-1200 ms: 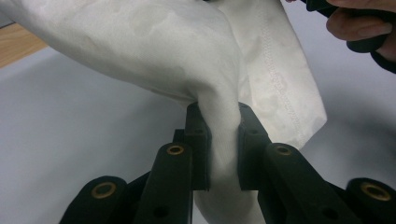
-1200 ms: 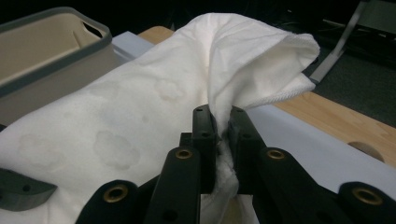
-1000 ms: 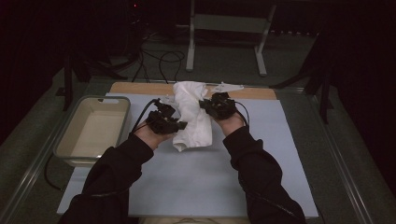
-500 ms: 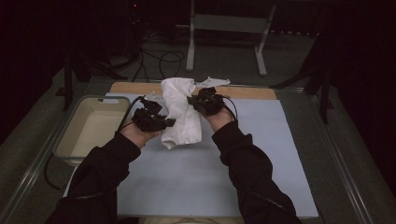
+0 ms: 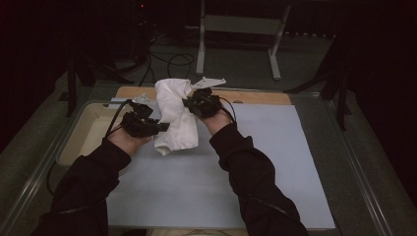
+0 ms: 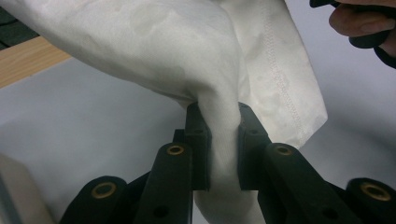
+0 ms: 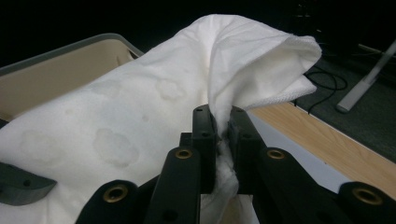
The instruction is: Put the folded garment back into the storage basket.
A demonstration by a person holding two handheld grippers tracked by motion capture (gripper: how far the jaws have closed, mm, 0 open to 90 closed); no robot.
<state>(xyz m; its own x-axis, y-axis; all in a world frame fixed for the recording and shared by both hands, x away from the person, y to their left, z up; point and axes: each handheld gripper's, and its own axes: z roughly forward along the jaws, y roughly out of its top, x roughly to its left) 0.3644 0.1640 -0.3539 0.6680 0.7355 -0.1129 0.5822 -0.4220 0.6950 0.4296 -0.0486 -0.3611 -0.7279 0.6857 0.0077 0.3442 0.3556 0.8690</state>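
Where both grippers pinch it, white cloth (image 5: 175, 116) hides their jaw tips.

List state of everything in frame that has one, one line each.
white cloth: bunched, lifted between both grippers, low end by the mat.
left gripper: shut on the cloth.
right gripper: shut on the cloth.
beige tub: open top, looks empty, at the table's left.
blue mat: flat on the table.
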